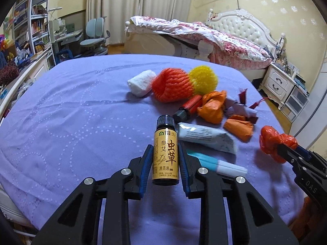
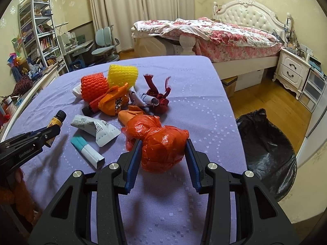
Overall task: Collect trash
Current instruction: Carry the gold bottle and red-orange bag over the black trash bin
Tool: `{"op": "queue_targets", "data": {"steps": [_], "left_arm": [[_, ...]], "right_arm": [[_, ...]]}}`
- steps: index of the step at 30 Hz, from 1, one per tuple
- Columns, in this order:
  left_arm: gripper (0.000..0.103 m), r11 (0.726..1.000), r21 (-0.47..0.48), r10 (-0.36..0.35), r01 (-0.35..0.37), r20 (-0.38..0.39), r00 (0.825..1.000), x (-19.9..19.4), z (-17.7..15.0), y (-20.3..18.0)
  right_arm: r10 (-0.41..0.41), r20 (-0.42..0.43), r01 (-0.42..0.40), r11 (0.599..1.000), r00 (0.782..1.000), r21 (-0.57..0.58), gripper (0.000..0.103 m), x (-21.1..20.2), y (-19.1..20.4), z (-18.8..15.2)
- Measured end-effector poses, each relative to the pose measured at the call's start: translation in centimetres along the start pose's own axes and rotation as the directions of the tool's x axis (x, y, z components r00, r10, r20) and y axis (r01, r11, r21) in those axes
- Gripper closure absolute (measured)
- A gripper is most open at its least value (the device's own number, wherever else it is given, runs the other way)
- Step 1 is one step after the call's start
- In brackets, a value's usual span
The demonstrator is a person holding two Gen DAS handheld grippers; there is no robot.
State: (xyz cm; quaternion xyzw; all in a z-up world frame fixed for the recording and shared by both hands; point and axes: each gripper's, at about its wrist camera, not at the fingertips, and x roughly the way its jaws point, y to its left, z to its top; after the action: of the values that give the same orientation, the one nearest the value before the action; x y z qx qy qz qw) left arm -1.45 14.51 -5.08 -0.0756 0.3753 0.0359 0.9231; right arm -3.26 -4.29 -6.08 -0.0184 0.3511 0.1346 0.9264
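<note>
Left wrist view: left gripper (image 1: 166,161), fingers clamped on upright bottle (image 1: 166,153) above purple bed (image 1: 71,122). Right gripper (image 2: 163,157), fingers clamped on red bag (image 2: 161,143), near remaining trash.

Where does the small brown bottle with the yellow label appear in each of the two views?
Left wrist view: the bottle is at bottom centre, between the left gripper's pads.
Right wrist view: the bottle is at the left edge, only its top showing past the gripper.
Shared landmark: the yellow foam net on the purple cover.
</note>
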Motion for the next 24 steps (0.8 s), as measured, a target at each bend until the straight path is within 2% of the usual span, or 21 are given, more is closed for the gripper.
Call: {"op": "queue_targets", "data": {"steps": [5,12,20,24], "left_arm": [[0.075,0.997,0.046,-0.063,0.061,0.041,0.997,-1.3,0.6,-3.1],[0.075,0.975,0.152,-0.176,0.165,0.062,0.982,-1.2,1.9,-9.8],[0.075,0.931,0.250,-0.282,0.265,0.034,0.959,0.8,2.6,-17.7],[0.075,0.914,0.282,-0.306,0.293,0.004,0.952,2.4,2.6,-21.3]], "right_arm": [[-0.028,0.044,0.028,1.000,0.999,0.010,0.062,-1.6,-1.1,0.3],[-0.155,0.083,0.149,0.986,0.984,0.080,0.062,-3.3,-5.7,0.4],[-0.293,0.051,0.280,0.943,0.955,0.179,0.062,-3.2,-12.8,-0.3],[-0.323,0.022,0.311,0.926,0.946,0.215,0.062,-2.4,-15.6,-0.9]]}}
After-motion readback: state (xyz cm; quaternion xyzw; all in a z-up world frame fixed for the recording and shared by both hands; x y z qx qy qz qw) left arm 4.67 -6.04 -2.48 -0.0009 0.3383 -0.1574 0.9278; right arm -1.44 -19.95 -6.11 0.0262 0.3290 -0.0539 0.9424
